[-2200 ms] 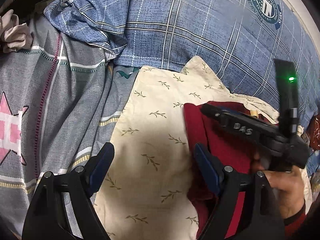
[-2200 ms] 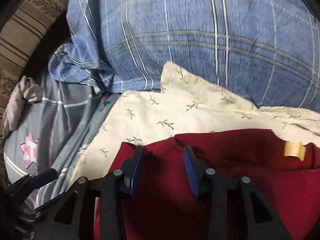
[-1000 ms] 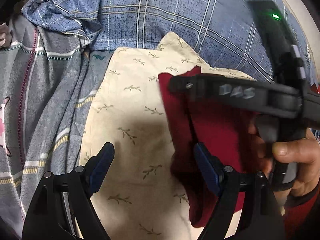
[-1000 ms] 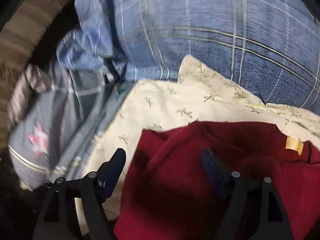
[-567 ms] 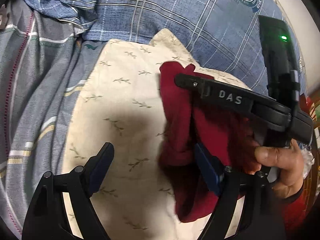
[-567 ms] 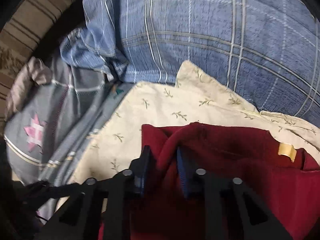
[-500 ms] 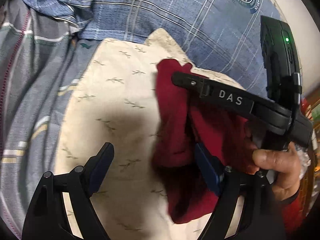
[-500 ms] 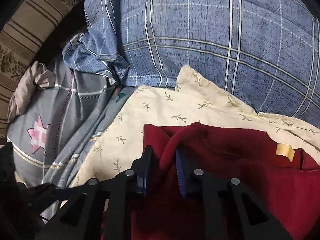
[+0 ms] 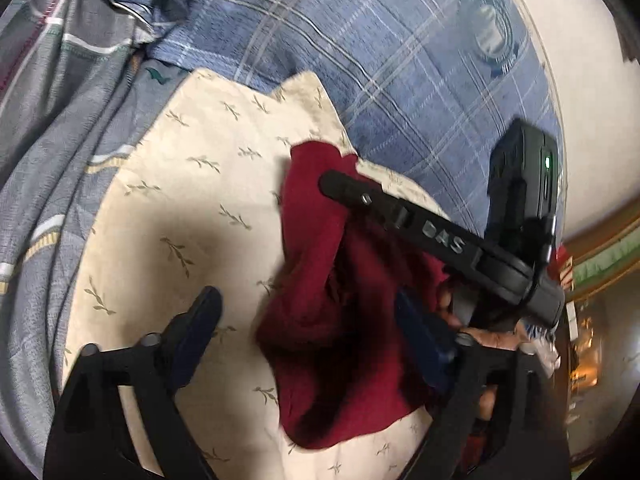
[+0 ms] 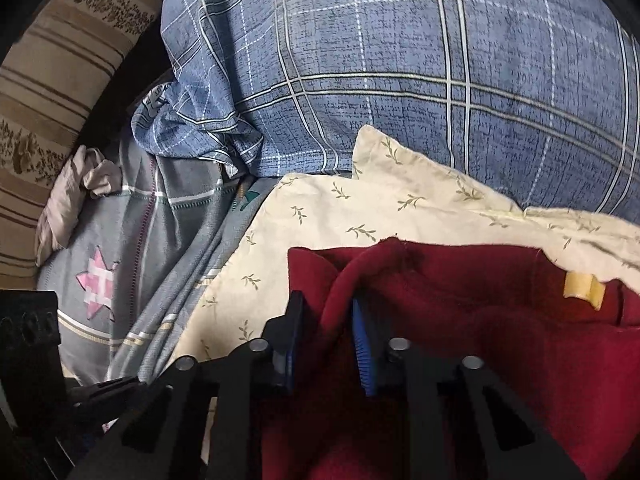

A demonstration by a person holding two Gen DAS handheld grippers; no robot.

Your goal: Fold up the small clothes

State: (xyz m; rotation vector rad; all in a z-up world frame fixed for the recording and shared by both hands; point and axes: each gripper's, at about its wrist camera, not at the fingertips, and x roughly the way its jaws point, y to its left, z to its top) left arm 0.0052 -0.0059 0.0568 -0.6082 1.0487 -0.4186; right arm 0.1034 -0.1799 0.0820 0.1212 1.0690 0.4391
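The letters "DAS" stand in raised print on the side of the black right gripper [image 9: 344,188], seen in the left wrist view. A round dark-blue seal [image 9: 490,36] is printed on the blue checked bedcover [image 9: 380,64]; its ring of lettering is too blurred to read. The yellowish tag [image 10: 582,286] inside the red garment [image 10: 500,320] shows no legible writing.

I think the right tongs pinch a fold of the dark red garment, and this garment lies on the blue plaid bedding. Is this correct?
Not quite. The right tongs do pinch a fold of the dark red garment, but it lies on the cream cloth with the leaf print, not on the blue plaid bedding, which is behind that cloth. The right wrist view shows this.
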